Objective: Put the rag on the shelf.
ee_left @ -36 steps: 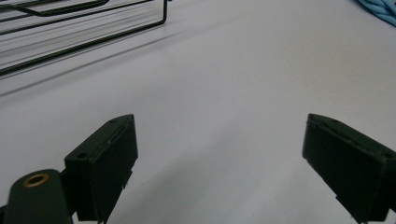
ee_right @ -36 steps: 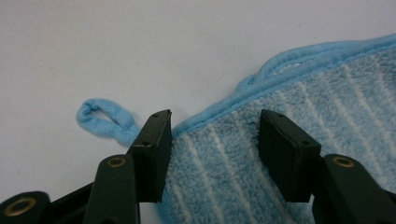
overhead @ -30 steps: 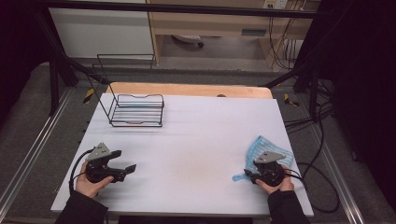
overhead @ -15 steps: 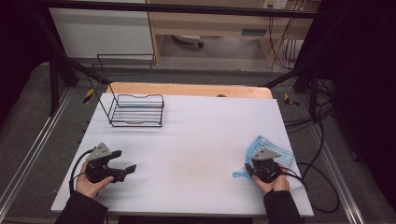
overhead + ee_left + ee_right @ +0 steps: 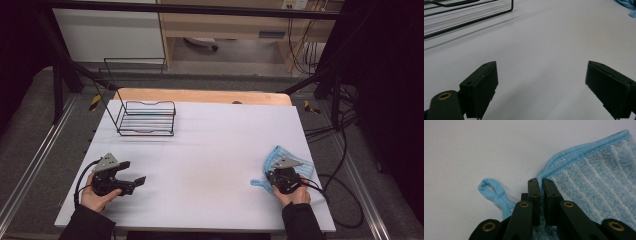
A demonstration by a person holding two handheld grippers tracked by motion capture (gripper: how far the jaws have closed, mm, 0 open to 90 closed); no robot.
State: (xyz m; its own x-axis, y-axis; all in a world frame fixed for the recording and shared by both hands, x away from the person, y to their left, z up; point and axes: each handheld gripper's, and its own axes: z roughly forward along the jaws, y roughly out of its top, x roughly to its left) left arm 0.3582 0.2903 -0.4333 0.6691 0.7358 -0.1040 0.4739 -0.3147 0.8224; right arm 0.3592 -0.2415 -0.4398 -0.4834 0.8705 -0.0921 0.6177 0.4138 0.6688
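A: Fingers (image 5: 534,195) of the right gripper (image 5: 540,181) are pinched on the hemmed edge of the blue cloth (image 5: 599,187) at the table's (image 5: 215,150) near right corner, its loop (image 5: 492,188) lying flat to one side.

B: And the left gripper (image 5: 541,85)?

A: Jaws spread wide over bare tabletop at the near left, gripping nothing. The wire rack (image 5: 146,118) stands at the far left, well apart from both.

left tongs (image 5: 541,85) spread, right tongs (image 5: 541,182) clamped
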